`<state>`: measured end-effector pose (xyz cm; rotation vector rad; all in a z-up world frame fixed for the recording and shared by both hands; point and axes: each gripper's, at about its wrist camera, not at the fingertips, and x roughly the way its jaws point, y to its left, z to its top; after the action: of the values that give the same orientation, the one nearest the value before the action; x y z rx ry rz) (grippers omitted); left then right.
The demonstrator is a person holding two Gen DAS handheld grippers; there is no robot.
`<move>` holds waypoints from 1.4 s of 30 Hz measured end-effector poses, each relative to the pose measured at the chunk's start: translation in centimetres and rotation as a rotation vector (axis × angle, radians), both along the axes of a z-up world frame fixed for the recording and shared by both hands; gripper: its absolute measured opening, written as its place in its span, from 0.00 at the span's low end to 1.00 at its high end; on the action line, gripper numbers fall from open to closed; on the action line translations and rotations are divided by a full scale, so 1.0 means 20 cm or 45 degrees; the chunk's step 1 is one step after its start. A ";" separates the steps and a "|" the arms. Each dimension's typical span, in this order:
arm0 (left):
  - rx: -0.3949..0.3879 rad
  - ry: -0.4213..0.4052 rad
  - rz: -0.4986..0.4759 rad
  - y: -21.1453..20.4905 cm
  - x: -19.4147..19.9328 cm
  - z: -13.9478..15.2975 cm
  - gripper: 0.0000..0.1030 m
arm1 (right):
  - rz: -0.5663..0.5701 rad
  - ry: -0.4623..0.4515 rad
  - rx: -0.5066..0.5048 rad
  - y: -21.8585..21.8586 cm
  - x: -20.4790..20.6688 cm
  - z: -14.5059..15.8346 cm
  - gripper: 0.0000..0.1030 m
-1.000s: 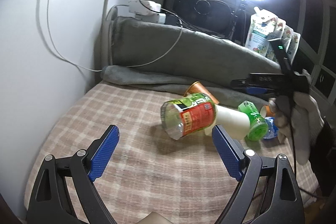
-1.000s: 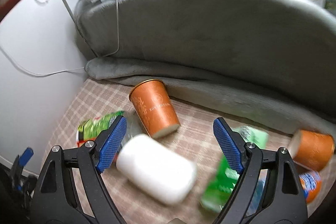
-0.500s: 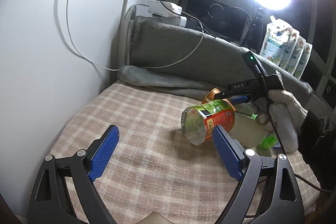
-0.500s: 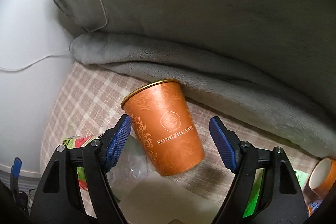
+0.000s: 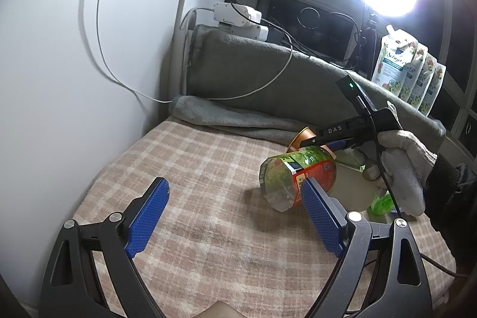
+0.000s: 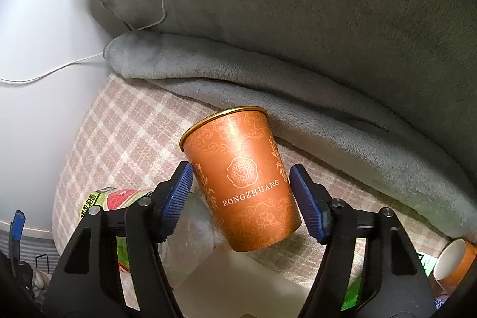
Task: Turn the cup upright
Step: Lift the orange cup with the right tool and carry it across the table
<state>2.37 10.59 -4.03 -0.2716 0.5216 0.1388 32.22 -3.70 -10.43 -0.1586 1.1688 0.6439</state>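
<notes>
Since half a second earlier, the right gripper (image 6: 241, 192) had narrowed its opening around the orange cup (image 6: 241, 178), and the blue pads (image 6: 179, 195) now sat just beside the cup's walls on either side; whether they actually touched the paper could not be told, though a thin gap seemed to show at the right pad. The cup lay tilted between the fingers, its gold rim pointing away from the gripper toward the grey blanket (image 6: 298, 97), its base nearest the camera over a white bottle (image 6: 238, 282). Left of the fingers lay a clear bottle with a green and red label (image 6: 119, 198) on the checked cloth (image 6: 125, 121). Far right, a second orange cup (image 6: 456, 261) lay on its side.

The left gripper (image 5: 235, 216) hovered with its fingers wide apart over the checked cloth, holding nothing, the labelled bottle just beyond its right pad.
</notes>
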 end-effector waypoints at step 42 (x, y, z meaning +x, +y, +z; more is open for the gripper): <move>0.051 -0.046 0.008 -0.04 -0.02 0.05 0.87 | -0.031 -0.185 0.169 -0.22 -0.11 0.31 0.55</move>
<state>1.99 9.71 -2.97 -0.2363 0.4819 0.1499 30.02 -8.06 -4.24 -0.0767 0.9837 0.6750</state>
